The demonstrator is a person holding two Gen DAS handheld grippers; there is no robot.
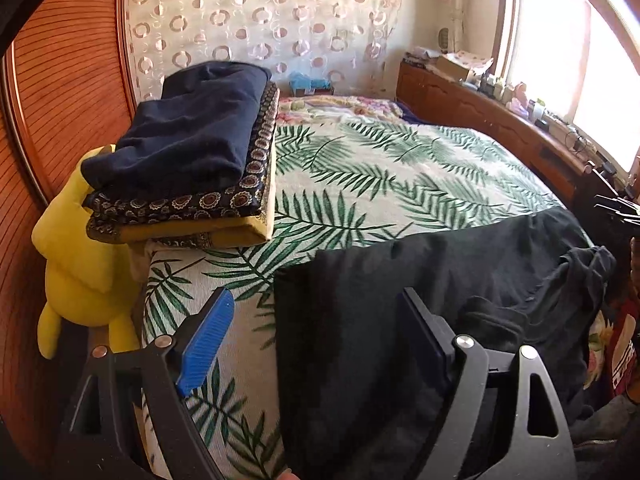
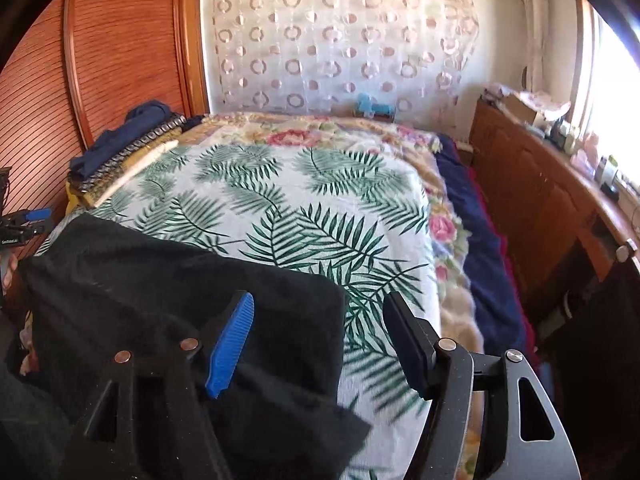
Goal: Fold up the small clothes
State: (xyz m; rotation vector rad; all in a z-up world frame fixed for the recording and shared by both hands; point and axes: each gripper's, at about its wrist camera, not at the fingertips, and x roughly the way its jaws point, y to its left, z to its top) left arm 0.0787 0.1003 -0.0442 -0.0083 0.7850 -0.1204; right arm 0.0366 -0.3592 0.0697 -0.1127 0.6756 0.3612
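Black garment (image 1: 420,280) (flat) on bedspread (image 1: 360,168)

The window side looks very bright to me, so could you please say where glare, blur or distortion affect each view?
Left wrist view: the window is blown out white; the wardrobe bows from fisheye. Right wrist view: window glare too; the leaf sheet is motion-smeared near the black garment.

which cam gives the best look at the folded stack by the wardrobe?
Left wrist: the folded stack sits close and sharp, with a navy garment on top and patterned layers beneath, resting on a yellow plush. Right wrist shows it small, distant and blurred at the bed's far left edge.
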